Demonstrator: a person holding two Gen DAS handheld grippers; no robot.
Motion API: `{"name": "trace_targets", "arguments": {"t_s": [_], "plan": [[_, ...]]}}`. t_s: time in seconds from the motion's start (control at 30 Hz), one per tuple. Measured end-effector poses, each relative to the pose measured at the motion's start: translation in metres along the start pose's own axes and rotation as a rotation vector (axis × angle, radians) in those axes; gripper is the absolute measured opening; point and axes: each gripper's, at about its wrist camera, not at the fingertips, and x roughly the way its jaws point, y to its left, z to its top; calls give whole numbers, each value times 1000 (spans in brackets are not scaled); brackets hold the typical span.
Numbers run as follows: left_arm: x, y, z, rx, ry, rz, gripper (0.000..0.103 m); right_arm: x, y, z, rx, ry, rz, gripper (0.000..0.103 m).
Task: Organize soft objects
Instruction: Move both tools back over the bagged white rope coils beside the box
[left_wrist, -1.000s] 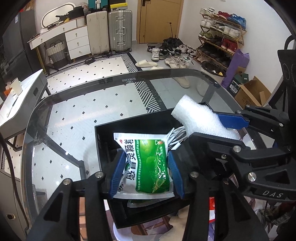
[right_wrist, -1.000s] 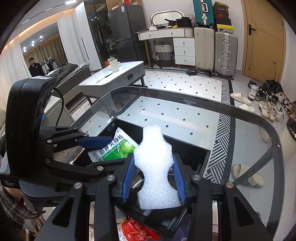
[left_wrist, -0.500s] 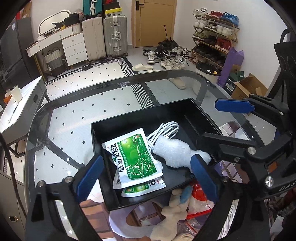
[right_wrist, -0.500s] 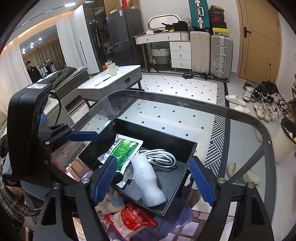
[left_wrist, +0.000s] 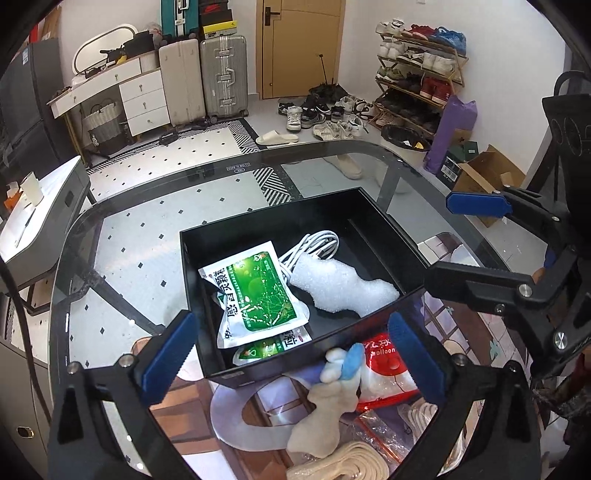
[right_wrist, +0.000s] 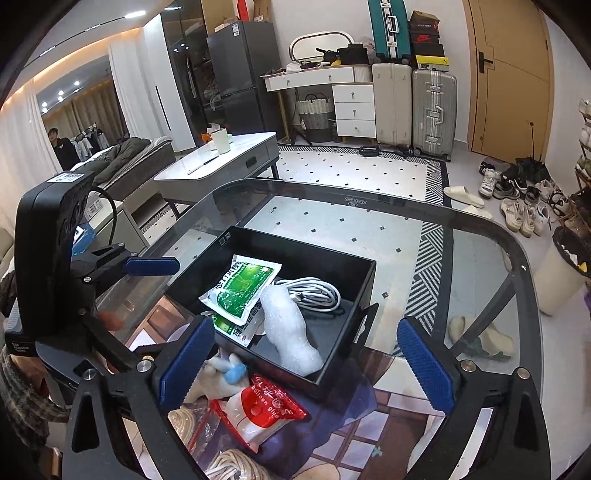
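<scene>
A black box (left_wrist: 384, 218) (right_wrist: 364, 306) sits on the glass table. Inside it lie a green medicine packet (left_wrist: 258, 291) (right_wrist: 243, 286), a second packet (left_wrist: 273, 345) under it, a white foam piece (left_wrist: 340, 284) (right_wrist: 291, 332) and a coiled white cable (left_wrist: 317, 242) (right_wrist: 314, 293). My left gripper (left_wrist: 293, 354) is open and empty above the box's near edge. My right gripper (right_wrist: 306, 362) is open and empty, also above the near edge. In front of the box lie a beige and blue plush toy (left_wrist: 325, 410) (right_wrist: 221, 369) and a red and white balloon bag (left_wrist: 384, 365) (right_wrist: 264, 413).
A beige rope coil (left_wrist: 347, 461) (right_wrist: 232, 467) lies nearest to me on a printed mat (right_wrist: 388, 410). The glass table's rim (left_wrist: 236, 166) curves round the far side. The right gripper shows in the left wrist view (left_wrist: 476, 205), close on the right.
Both grippers have opened and pulled back. The green packet and the foam piece, held a second ago, now lie in the black box.
</scene>
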Motion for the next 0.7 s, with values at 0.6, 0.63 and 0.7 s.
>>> {"name": "trace_targets", "arguments": {"t_s": [0.6, 0.63, 0.7], "plan": [[-20, -9, -32, 1, 6, 5, 103, -23, 13, -28, 10, 4, -1, 101], [-20, -9, -33, -2, 5, 6, 103, -24, 13, -31, 12, 5, -1, 101], [-22, -9, -37, -7, 5, 5, 103, -25, 13, -34, 15, 10, 0, 101]]}}
